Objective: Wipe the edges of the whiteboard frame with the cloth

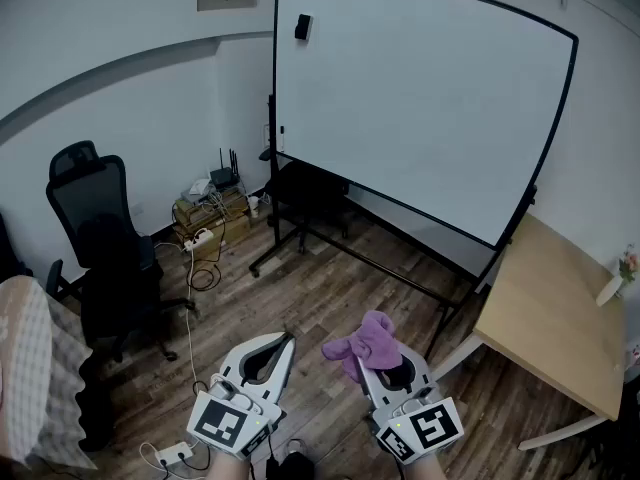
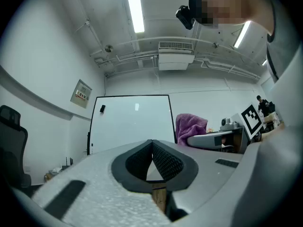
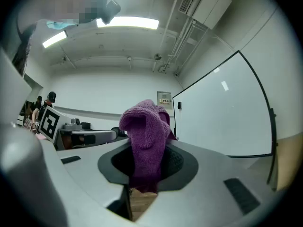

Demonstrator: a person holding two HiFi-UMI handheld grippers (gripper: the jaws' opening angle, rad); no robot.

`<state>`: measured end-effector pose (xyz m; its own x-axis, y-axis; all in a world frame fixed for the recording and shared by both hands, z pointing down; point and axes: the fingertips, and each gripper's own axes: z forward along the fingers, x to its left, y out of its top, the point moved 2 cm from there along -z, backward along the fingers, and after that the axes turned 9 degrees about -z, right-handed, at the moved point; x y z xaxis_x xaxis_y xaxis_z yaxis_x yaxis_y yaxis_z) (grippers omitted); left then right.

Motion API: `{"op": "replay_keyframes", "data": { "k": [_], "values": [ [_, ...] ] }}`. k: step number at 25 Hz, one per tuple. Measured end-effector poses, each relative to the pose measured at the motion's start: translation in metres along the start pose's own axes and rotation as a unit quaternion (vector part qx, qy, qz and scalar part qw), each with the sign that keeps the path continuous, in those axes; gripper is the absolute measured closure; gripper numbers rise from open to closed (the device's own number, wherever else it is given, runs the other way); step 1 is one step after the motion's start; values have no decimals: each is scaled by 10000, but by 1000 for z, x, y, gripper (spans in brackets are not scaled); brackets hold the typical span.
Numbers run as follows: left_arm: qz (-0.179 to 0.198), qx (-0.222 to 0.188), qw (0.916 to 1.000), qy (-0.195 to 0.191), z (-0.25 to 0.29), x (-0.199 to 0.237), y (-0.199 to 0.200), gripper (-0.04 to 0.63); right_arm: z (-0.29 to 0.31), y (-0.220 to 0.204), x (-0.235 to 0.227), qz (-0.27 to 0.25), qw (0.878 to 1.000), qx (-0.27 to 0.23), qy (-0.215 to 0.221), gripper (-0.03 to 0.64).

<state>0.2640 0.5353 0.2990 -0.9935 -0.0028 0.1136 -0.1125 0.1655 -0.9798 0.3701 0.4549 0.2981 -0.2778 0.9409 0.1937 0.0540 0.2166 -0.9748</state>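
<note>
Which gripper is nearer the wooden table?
Right. The right gripper, holding the purple cloth, sits just left of the table; the left gripper is farther left.

Bright, even light from ceiling tube lamps (image 2: 135,8); small glare spots on the whiteboard (image 3: 220,117). Gripper views bulge and darken at their rims; nearest parts seem slightly soft.

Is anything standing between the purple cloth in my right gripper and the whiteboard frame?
Nothing visible blocks the way: bare wood floor lies between the purple terry cloth, clamped in the right gripper, and the black-framed whiteboard. The light wooden table crowds the frame's lower right corner.
</note>
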Motion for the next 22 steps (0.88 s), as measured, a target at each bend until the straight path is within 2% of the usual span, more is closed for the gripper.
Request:
{"op": "replay_keyframes", "data": {
  "k": [3,11,22],
  "values": [
    [127,-128,9998,39,-8,-8,0,579,-13,1,1,26,10000,-26,-13,517],
    [122,-46,9998,172,-22,-21,7,580,-24,5,5,99,9999,-99,42,517],
    [195,-149,9995,174,-17,15,10,580,8,3,11,120,9998,-135,4,515]
  ]
}}
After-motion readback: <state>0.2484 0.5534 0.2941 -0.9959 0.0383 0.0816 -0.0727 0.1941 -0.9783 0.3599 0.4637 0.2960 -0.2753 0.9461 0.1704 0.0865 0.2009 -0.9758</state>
